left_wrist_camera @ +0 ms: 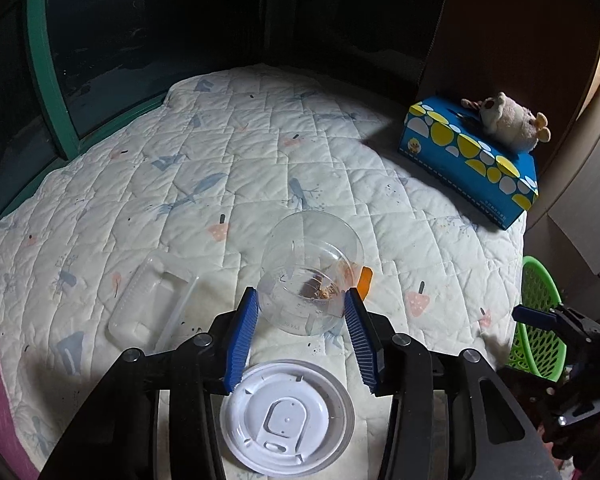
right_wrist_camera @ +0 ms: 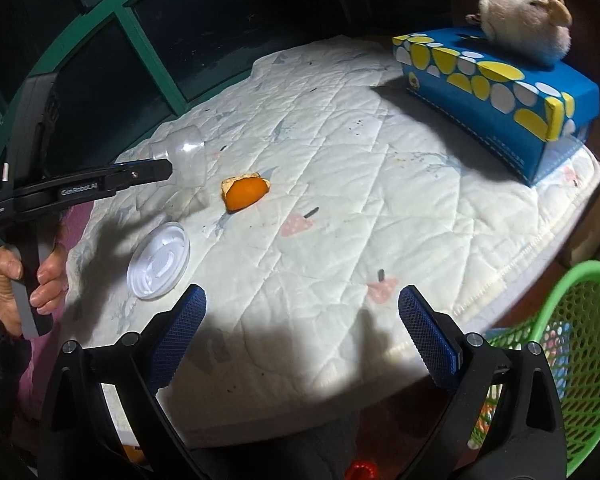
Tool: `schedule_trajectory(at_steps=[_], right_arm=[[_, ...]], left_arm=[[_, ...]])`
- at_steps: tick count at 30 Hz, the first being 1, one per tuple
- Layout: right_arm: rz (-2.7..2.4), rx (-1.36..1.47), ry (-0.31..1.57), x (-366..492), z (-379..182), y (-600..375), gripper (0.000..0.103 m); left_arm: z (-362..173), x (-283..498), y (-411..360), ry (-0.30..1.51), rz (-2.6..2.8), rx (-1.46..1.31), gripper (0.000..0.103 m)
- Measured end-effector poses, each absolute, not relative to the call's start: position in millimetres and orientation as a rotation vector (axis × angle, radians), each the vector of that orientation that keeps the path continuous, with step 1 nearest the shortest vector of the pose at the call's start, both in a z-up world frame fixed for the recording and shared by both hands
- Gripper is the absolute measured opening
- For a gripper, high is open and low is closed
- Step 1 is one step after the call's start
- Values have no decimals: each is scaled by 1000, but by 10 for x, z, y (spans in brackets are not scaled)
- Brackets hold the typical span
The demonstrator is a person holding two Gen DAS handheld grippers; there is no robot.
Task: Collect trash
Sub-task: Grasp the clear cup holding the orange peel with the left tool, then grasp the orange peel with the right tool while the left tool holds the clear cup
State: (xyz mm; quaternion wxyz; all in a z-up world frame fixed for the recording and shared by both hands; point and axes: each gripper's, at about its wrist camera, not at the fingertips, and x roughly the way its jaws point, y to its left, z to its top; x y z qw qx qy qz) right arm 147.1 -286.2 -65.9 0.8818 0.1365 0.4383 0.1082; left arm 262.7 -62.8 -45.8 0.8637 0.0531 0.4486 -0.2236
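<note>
The plastic cup (left_wrist_camera: 312, 276) sits between the left gripper (left_wrist_camera: 302, 304) jaws, clamped and lifted above the bed (left_wrist_camera: 260, 160), so the basket (right_wrist_camera: 580, 344) can receive it; right gripper (right_wrist_camera: 302, 320) jaws stand apart, empty.

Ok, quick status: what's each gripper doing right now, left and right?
Left gripper: closed on the clear plastic cup, lifted off the quilt.
Right gripper: open, holding nothing, above the quilt.

I count one clear cup (left_wrist_camera: 312, 276), one white lid (left_wrist_camera: 287, 416), one orange peel (right_wrist_camera: 245, 192), one clear tray (left_wrist_camera: 148, 300), one tissue box (left_wrist_camera: 470, 160), one plush toy (left_wrist_camera: 508, 120), one green basket (right_wrist_camera: 576, 352).
</note>
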Motion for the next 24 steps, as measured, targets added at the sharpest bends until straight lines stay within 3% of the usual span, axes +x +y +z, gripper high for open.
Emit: schedule_trajectory(at_steps=[5,13,24], right_arm=[[271,220,907,1804,-684,-2584,95],[310,201,963,2332,-885,-2336,80],[270,120,1012,2731,-1017,-2149,70]], left_arm=[[-406,2580,-407,924,-461,53,43],[-346,2500,-54,911,-439,0,43],[-401,2436,69,919,-437,-38,43]])
